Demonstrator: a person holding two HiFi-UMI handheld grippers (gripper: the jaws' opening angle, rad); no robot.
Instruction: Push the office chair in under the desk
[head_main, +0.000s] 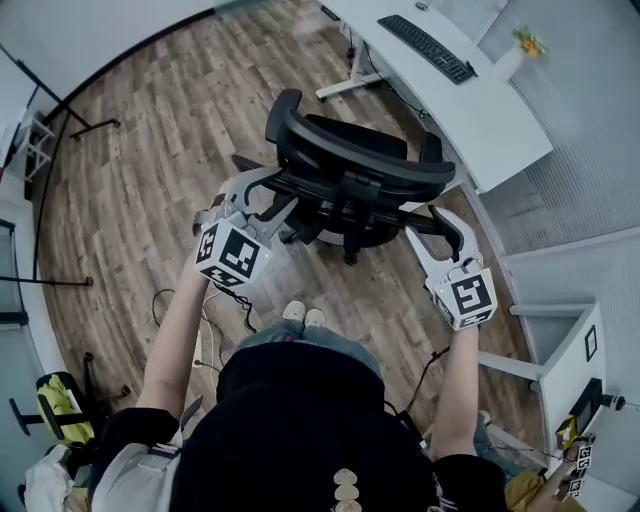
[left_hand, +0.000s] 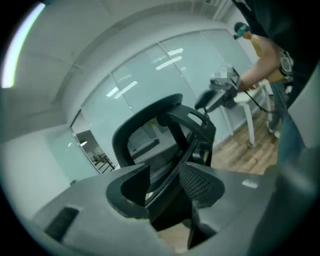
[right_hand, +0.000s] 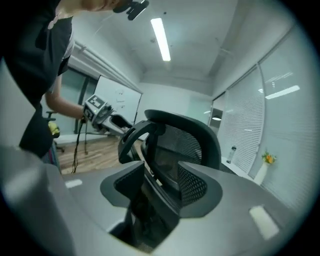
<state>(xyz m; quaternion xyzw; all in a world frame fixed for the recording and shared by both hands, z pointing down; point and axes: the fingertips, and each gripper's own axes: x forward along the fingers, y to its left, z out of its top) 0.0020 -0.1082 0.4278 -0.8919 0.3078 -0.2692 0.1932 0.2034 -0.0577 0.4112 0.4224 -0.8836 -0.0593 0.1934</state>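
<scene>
Left hand-held gripper (head_main: 262, 200) and right hand-held gripper (head_main: 438, 235), jaws spread wide, straddle the rear frame of the black mesh-backed office chair (head_main: 350, 160). The chair stands beside the white table (head_main: 490, 120).

A: Head view?
B: High up, looks steeply down: office chair (head_main: 350, 165) mid, desk (head_main: 470, 110) far right, person (head_main: 300, 420) at near edge
A: Gripper views?
B: Both v close behind chair's back, aimed far & up twd ceiling (right_hand: 195, 45). Left gripper view has right gripper (left_hand: 211, 99) at its right; right gripper view has left gripper (right_hand: 119, 123) at its left
A: Shared?
B: All 3 see the chair back, from diff sides
</scene>
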